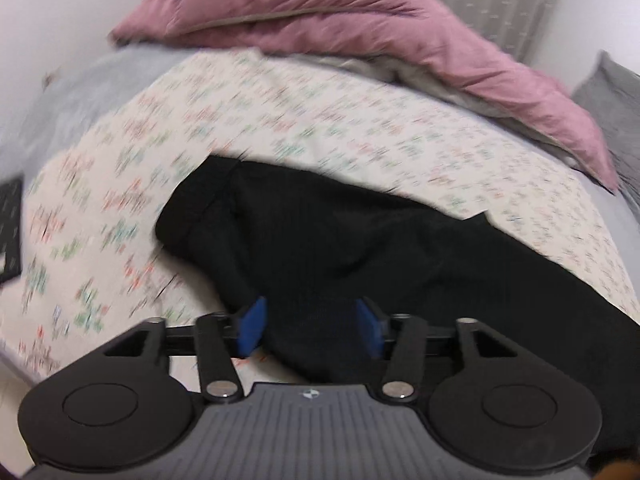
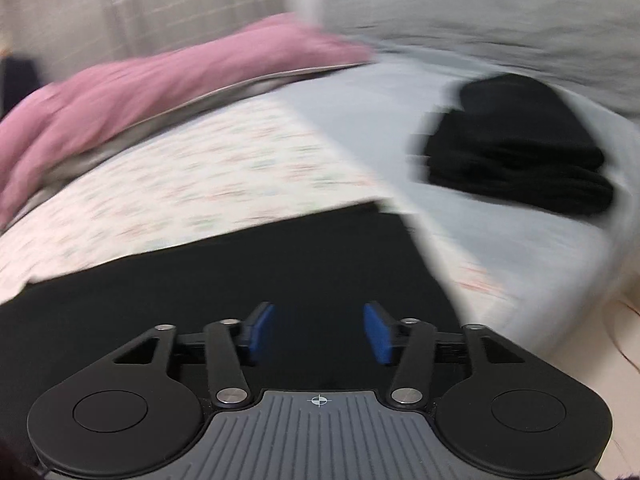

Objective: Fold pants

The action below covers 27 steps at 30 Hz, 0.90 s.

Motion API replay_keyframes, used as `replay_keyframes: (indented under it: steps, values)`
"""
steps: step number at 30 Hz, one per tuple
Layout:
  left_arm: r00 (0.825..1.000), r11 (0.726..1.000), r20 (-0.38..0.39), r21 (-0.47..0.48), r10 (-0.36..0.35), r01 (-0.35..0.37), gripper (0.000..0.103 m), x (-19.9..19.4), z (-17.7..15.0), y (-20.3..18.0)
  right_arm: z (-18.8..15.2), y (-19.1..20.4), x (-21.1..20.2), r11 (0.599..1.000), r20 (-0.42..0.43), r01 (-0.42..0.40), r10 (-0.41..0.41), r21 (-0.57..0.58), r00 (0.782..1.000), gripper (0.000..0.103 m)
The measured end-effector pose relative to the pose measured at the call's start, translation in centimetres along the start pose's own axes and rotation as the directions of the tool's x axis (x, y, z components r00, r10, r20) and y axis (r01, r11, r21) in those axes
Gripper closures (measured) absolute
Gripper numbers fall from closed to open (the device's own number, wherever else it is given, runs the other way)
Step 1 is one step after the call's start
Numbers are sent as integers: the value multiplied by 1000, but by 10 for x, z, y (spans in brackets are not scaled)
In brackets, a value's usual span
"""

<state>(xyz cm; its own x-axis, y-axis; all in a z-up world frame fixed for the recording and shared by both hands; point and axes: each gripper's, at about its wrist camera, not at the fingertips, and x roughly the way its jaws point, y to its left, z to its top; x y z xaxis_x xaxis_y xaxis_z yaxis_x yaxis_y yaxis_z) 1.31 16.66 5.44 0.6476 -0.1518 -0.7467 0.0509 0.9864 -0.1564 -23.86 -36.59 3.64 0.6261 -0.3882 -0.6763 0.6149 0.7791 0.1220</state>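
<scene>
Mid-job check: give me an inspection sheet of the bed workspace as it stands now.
Surface: patterned sheet over the bed.
Job's things: black pants lying partly folded on the sheet.
Clutter: pile of folded dark clothes; pink duvet.
Grippers: left gripper open above the pants; right gripper open above the pants.
Cables: nothing seen.
Surroundings: curtain, grey pillow.

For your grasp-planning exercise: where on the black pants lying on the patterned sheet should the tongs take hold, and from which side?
Grip the black pants at the rounded, doubled-over end, coming from the left across the patterned sheet: that edge is thick and exposed.
</scene>
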Motion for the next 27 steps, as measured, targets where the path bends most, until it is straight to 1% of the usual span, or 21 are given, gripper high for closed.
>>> replay_keyframes:
  steps: [2,3,5,7,9,10,11,12,13,15,17,19,22,27]
  values:
    - [999,999,19,41,-27,26,26,0,7,-15,9,24,15,996,-23,-53,52,-72,998,44]
    - [999,997,24,65,-47,45,25,4,12,-23,13,34,21,994,-24,-58,56,-95,998,44]
    - [996,991,32,110,-78,74,25,17,24,-40,20,44,33,992,-24,-56,54,-109,998,44]
    - [991,978,52,174,-123,113,25,37,38,-57,27,46,43,993,-32,-71,69,-91,997,44]
    - [983,955,54,250,-176,157,26,62,55,-78,30,43,50,994,-45,-79,75,-78,996,44]
    - [979,940,47,291,-198,176,28,73,61,-90,30,42,52,994,-50,-73,69,-77,996,44]
    - [976,919,29,344,-218,195,32,87,68,-103,31,40,53,995,-55,-66,62,-80,997,44]
    - [975,893,0,402,-222,203,39,103,75,-117,30,39,54,994,-60,-64,59,-86,996,44]
    - [977,874,-29,442,-210,201,42,117,79,-129,30,38,56,994,-64,-62,56,-91,996,44]
    - [978,834,-79,512,-191,204,55,144,87,-151,31,35,58,993,-76,-59,51,-99,996,44]
    - [971,804,-126,545,-203,239,60,164,91,-167,30,37,60,991,-89,-68,58,-112,994,44]
    - [961,785,-179,553,-213,277,62,182,92,-179,29,41,64,989,-101,-76,63,-127,993,43]
    - [952,757,-235,580,-198,301,62,201,85,-193,30,48,73,987,-116,-92,77,-135,990,43]
    - [946,733,-275,605,-172,310,62,222,82,-207,29,55,86,986,-126,-106,90,-128,988,43]
